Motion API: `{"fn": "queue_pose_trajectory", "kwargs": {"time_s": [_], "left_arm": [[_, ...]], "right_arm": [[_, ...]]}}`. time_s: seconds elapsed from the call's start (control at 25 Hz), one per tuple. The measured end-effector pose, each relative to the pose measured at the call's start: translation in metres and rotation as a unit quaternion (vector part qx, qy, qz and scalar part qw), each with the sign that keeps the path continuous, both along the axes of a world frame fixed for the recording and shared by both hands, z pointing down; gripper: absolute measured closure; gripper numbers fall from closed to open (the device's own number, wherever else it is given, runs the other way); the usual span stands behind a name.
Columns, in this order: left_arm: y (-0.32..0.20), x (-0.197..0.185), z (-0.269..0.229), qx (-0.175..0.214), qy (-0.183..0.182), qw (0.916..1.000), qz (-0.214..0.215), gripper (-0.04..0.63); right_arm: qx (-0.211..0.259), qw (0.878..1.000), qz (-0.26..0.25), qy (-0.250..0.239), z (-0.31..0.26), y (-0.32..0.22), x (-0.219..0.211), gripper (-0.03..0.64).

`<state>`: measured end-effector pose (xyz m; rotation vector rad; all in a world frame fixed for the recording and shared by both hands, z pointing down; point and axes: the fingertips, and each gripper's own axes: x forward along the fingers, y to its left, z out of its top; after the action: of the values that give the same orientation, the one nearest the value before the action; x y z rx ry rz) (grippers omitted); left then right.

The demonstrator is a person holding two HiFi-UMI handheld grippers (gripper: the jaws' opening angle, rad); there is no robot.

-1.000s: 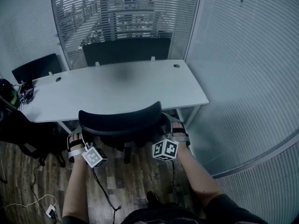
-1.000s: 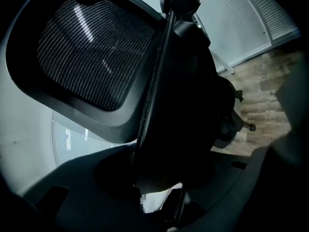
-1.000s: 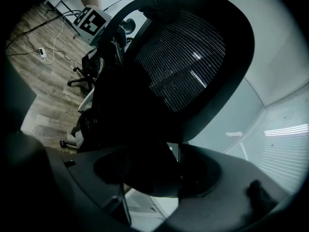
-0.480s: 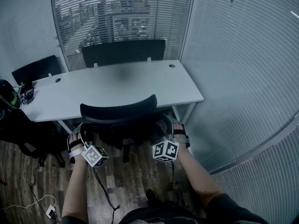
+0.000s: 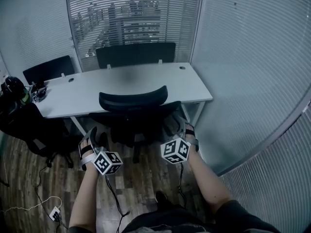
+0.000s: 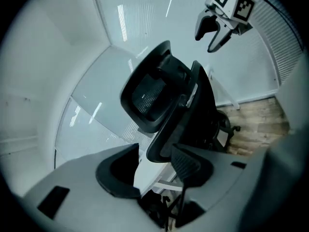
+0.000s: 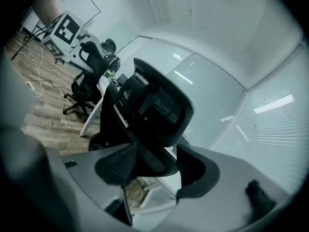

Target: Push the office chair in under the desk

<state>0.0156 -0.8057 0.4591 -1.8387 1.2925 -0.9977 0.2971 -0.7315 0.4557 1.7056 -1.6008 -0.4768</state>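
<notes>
The black office chair point(image 5: 133, 101) stands with its seat under the white desk point(image 5: 194, 89) and its curved back at the desk's near edge. My left gripper point(image 5: 95, 139) hangs behind the chair's left side, apart from it, jaws open. My right gripper point(image 5: 177, 127) is close behind the chair's right side, also open. In the left gripper view the chair point(image 6: 159, 95) stands beyond the open left gripper point(image 6: 154, 170), and the right gripper point(image 6: 215, 30) shows at the top. In the right gripper view the chair point(image 7: 154, 105) lies beyond the open right gripper point(image 7: 157, 170).
A second black chair point(image 5: 136, 55) stands behind the desk and another point(image 5: 48, 69) at the far left. A dark chair with a bag point(image 5: 29, 130) is at the left. Small items point(image 5: 17, 89) lie on the desk's left end. Glass walls close the right. Cables and a power strip point(image 5: 53, 212) lie on the wood floor.
The chair has rolled forward toward the desk, its seat going further under. Both grippers, which flanked the chair back, now sit behind it, the left one clear of it.
</notes>
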Motion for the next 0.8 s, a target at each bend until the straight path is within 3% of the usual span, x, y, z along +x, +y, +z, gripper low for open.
{"fn": "queue_pose_trajectory", "kwargs": {"time_s": [0.2, 0.32, 0.6, 0.8], "left_arm": [[0.053, -0.019, -0.013, 0.001, 0.041, 0.9991, 0.011, 0.419], [0.08, -0.031, -0.012, -0.006, 0.066, 0.9977, 0.016, 0.46], [0.136, -0.055, -0.019, -0.025, 0.123, 0.9918, 0.021, 0.56], [0.173, -0.058, -0.017, -0.043, 0.161, 0.9851, 0.042, 0.58]], "right_arm": [[0.027, 1.0, 0.012, -0.01, -0.018, 0.047, -0.034, 0.495], [0.029, 0.999, 0.018, -0.021, -0.02, 0.075, -0.052, 0.545], [0.021, 0.997, 0.044, -0.066, -0.018, 0.138, -0.074, 0.584], [0.004, 0.992, 0.062, -0.107, -0.014, 0.184, -0.083, 0.591]]}}
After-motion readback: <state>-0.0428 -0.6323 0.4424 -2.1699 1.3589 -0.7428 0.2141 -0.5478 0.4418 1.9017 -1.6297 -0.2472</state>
